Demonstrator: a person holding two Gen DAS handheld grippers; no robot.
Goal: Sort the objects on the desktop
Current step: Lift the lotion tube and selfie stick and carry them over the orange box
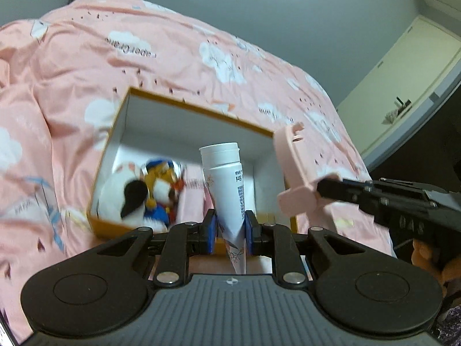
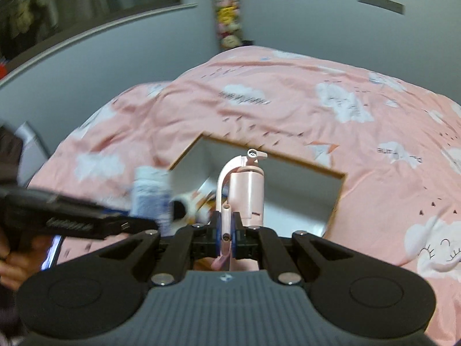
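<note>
My left gripper (image 1: pixel 229 227) is shut on a white tube (image 1: pixel 226 184) with a white cap, held cap-forward above the near edge of an open orange box (image 1: pixel 201 109) with white inner walls. My right gripper (image 2: pixel 227 230) is shut on a pink plastic gadget (image 2: pixel 249 190) with a curved handle, held over the same box (image 2: pixel 337 199). The pink gadget (image 1: pixel 296 167) and right gripper (image 1: pixel 325 189) show at the right of the left wrist view. The tube (image 2: pixel 149 196) and the left gripper show blurred at the left of the right wrist view. A plush toy (image 1: pixel 129 196) lies in the box.
The box rests on a pink duvet (image 1: pixel 86 66) with white clouds, which covers the whole bed (image 2: pixel 374 144). A colourful figure toy (image 1: pixel 161 184) lies beside the plush. Grey walls stand behind, with a shelf of soft toys (image 2: pixel 227 17).
</note>
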